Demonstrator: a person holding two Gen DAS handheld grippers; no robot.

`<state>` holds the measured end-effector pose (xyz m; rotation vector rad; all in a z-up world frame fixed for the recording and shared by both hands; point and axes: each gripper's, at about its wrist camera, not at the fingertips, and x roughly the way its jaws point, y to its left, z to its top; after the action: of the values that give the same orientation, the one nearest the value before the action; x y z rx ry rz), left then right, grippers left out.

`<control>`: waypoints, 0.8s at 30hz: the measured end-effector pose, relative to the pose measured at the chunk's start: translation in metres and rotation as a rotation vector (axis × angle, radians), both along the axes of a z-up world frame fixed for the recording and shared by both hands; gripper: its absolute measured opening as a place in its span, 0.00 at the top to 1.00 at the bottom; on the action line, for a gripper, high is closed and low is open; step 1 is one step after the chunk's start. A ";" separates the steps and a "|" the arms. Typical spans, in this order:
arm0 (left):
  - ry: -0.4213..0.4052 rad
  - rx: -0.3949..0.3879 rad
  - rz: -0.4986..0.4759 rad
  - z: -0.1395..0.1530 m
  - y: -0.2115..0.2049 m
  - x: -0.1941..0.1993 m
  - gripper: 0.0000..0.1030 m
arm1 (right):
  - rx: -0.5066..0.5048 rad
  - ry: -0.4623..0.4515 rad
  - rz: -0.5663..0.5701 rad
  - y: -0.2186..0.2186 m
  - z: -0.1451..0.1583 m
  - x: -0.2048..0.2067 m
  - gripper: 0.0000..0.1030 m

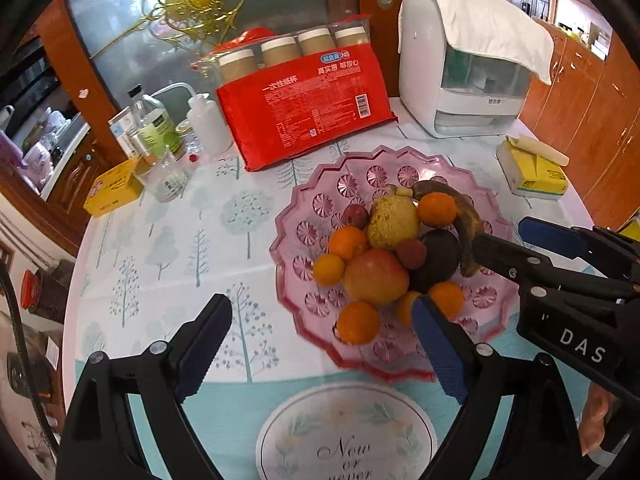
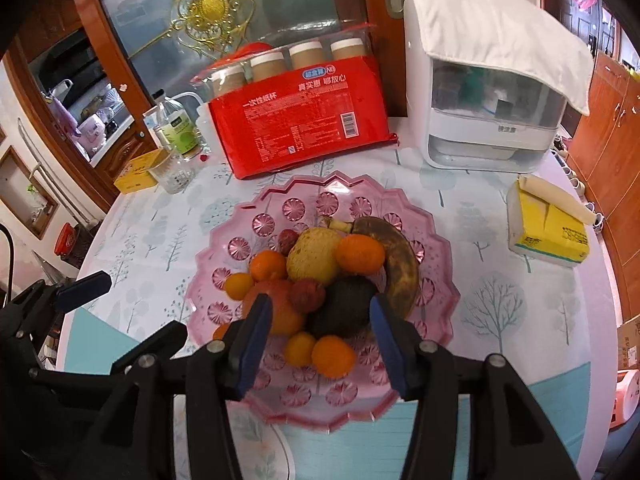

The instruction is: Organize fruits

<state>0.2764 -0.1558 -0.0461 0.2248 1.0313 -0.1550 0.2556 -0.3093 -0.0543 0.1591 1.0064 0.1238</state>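
Fruit piled in the pink dish (image 2: 436, 264) on the tabletop (image 1: 168, 240); both tools released, nothing held.

Left tool (image 1: 322, 344) spread wide, right tool (image 2: 320, 332) part-open above the pile. Overripe banana (image 2: 400, 268) likely soft, best taken gently mid-length; oranges (image 2: 358, 254) firm, round, prone to rolling.
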 end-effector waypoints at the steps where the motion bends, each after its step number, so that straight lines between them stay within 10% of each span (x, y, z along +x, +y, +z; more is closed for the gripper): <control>1: -0.005 0.002 0.004 0.002 0.001 -0.006 0.10 | 0.002 -0.004 0.001 0.000 0.002 -0.004 0.46; 24: -0.095 -0.029 0.044 0.054 0.060 -0.160 0.09 | 0.084 -0.057 -0.041 0.027 0.042 -0.159 0.42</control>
<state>0.1164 -0.0960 0.0082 0.1812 0.9383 -0.1178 0.0962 -0.2827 -0.0122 0.2513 0.9409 0.1328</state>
